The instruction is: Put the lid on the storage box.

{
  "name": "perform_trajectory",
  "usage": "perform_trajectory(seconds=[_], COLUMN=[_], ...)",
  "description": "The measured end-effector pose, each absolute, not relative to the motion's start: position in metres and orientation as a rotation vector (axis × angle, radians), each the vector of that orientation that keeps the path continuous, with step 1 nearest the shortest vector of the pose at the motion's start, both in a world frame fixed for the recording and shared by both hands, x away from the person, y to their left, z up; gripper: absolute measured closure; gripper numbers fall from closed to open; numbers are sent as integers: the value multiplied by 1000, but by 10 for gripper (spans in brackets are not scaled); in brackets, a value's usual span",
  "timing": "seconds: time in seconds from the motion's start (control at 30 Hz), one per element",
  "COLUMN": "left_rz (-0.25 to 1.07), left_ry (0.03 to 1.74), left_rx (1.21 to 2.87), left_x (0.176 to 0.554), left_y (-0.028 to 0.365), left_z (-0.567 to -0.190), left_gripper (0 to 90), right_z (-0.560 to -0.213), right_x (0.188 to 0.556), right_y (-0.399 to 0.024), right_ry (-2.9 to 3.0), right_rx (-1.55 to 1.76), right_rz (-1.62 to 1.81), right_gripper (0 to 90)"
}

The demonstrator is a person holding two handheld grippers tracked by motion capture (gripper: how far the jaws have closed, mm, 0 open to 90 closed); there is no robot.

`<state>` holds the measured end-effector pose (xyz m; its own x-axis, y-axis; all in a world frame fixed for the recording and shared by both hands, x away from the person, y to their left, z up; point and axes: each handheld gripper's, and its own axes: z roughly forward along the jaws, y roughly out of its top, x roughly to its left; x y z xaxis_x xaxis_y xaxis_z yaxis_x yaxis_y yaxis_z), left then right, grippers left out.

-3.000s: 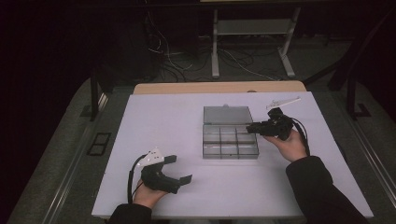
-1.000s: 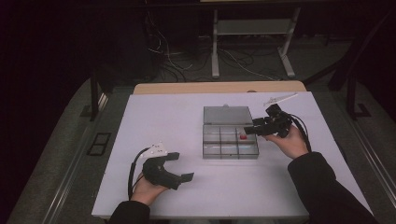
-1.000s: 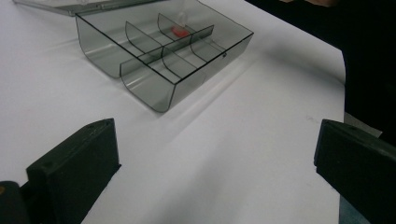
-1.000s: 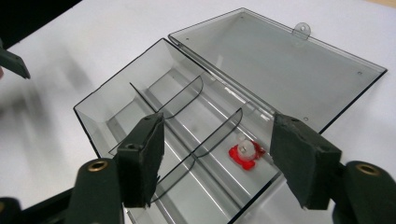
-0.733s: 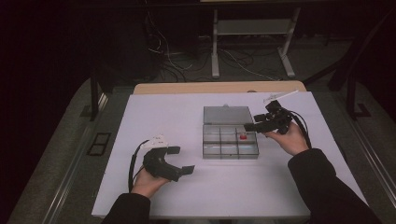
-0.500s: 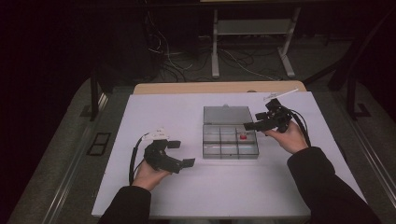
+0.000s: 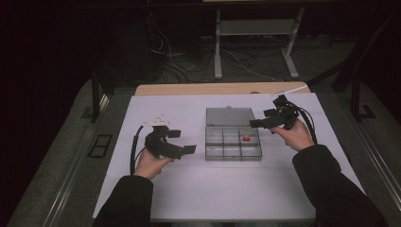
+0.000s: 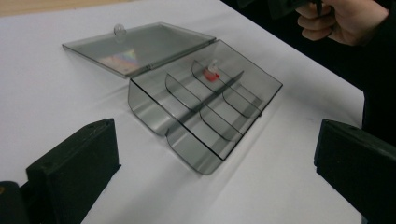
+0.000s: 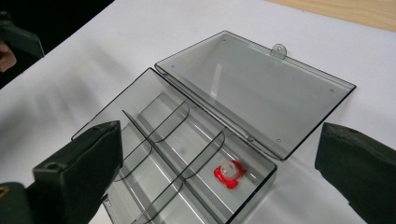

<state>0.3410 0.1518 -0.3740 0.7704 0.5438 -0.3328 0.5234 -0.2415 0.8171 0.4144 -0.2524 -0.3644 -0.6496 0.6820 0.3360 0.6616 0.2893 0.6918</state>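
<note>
Red piece sits in box, far-right cell by the lid hinge. Right gripper jaws just opened wide, empty; left gripper wide, empty. Risk: left gripper clips the box wall, shoves it.

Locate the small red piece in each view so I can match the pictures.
High view: red piece in the box's back-row right compartment, right of centre.
Left gripper view: red piece upper centre, in a far compartment.
Right gripper view: red piece lower centre.
Shared landmark: the open lid lying flat beside it.
</note>
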Motion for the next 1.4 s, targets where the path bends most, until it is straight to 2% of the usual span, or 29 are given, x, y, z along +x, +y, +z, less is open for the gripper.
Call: perform_trajectory(seconds=[0.57, 0.87, 1.4], left_rz=[73, 69, 61], left_ry=[841, 889, 972], left_rx=[1948, 1972, 1896], left_x=[389, 412, 437], left_y=[137, 133, 133], left_z=[-359, -371, -398], left_gripper=[0, 0, 0], right_z=[-354, -362, -383], right_x=[428, 436, 451], right_y=[-247, -249, -255], right_ry=[2509, 2518, 2523], right_rx=[1294, 1316, 1357], right_rz=[1293, 1258, 1210], right_gripper=[9, 9, 9])
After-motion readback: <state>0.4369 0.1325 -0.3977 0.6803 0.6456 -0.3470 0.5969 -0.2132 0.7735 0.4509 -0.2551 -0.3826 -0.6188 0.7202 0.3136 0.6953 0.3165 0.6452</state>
